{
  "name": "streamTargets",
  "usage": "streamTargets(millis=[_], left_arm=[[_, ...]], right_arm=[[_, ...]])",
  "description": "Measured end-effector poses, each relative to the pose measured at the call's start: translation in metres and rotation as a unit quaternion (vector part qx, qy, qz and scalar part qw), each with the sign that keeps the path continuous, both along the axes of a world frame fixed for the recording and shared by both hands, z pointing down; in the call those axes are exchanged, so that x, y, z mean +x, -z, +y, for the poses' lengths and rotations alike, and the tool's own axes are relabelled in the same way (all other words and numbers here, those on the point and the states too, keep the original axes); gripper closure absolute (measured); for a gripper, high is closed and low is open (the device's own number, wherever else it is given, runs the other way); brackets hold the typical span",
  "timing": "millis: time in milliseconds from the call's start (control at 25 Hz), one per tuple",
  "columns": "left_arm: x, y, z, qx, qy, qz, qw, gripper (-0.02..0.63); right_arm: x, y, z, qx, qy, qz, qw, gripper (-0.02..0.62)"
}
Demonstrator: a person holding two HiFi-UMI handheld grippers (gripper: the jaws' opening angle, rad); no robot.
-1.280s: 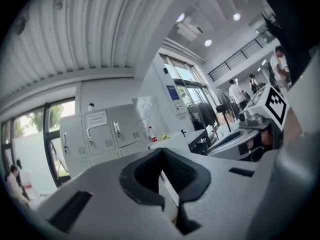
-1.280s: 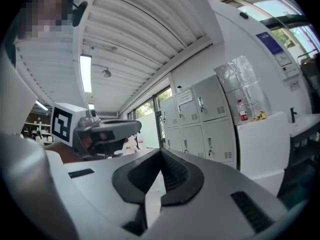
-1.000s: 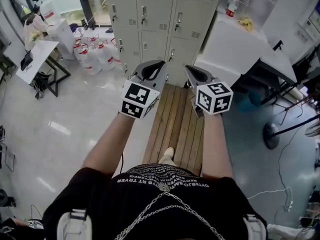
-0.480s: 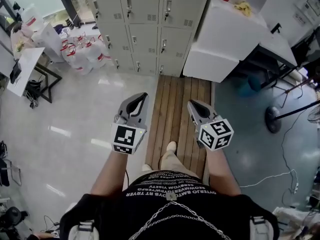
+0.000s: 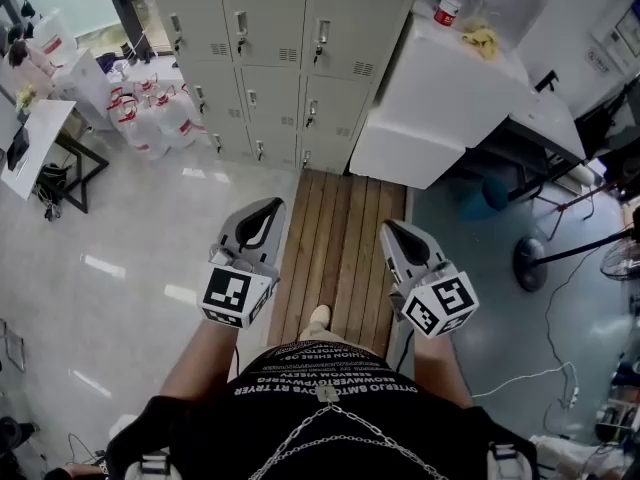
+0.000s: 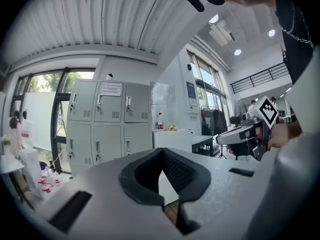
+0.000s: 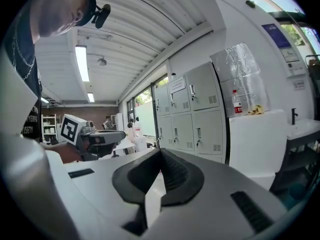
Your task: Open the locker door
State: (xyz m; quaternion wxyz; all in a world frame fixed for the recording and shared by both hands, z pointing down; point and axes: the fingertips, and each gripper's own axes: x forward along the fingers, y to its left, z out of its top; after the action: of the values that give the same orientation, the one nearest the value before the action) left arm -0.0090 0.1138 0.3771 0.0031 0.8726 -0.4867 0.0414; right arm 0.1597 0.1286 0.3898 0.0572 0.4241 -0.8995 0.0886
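Observation:
A bank of grey lockers [image 5: 270,28] with small latch handles stands against the far wall, all doors closed. It also shows in the left gripper view as lockers [image 6: 107,129] and in the right gripper view as lockers [image 7: 192,114]. My left gripper [image 5: 262,208] and right gripper [image 5: 392,228] hover side by side over a wooden walkway, well short of the lockers. Both have their jaws shut with nothing between them. The left gripper [image 6: 161,151] points at the lockers; the right gripper [image 7: 160,151] does too.
A slatted wooden walkway [image 5: 345,238] leads to the lockers. A white counter [image 5: 440,98] at the right carries a bottle [image 5: 448,3] and a yellow item [image 5: 482,38]. Water jugs [image 5: 150,118] and a table [image 5: 30,133] stand at the left, a fan stand [image 5: 530,263] at the right.
Both grippers have dropped and drawn back toward my body, away from the lockers. The view has shifted so more of the locker front shows.

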Motion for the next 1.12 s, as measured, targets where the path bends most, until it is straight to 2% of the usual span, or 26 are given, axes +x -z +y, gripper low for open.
streamTargets(millis=[280, 320, 360, 480, 640, 840, 1120], left_arm=[[0.054, 0.021, -0.052, 0.013, -0.016, -0.016, 0.9997, 0.606], [0.063, 0.019, -0.058, 0.010, -0.020, -0.017, 0.9996, 0.606], [0.071, 0.017, -0.062, 0.007, -0.024, -0.016, 0.9996, 0.606], [0.083, 0.014, -0.070, -0.001, -0.028, -0.018, 0.9995, 0.606], [0.073, 0.010, -0.075, -0.005, -0.012, -0.022, 0.9997, 0.606], [0.050, -0.017, -0.088, -0.045, 0.020, -0.006, 0.9987, 0.606], [0.042, -0.030, -0.129, -0.050, -0.003, -0.008, 0.9987, 0.606]], right_arm=[[0.034, -0.003, -0.035, 0.012, 0.026, -0.039, 0.999, 0.598], [0.037, -0.007, -0.039, 0.007, 0.039, -0.036, 0.999, 0.580], [0.040, -0.012, -0.042, 0.001, 0.049, -0.029, 0.998, 0.515], [0.050, -0.022, -0.054, -0.014, 0.057, -0.015, 0.998, 0.482], [0.048, -0.028, -0.070, -0.029, 0.066, -0.012, 0.997, 0.482], [0.024, -0.042, -0.087, -0.052, 0.083, -0.002, 0.995, 0.456], [0.006, -0.053, -0.124, -0.066, 0.079, -0.009, 0.995, 0.456]])
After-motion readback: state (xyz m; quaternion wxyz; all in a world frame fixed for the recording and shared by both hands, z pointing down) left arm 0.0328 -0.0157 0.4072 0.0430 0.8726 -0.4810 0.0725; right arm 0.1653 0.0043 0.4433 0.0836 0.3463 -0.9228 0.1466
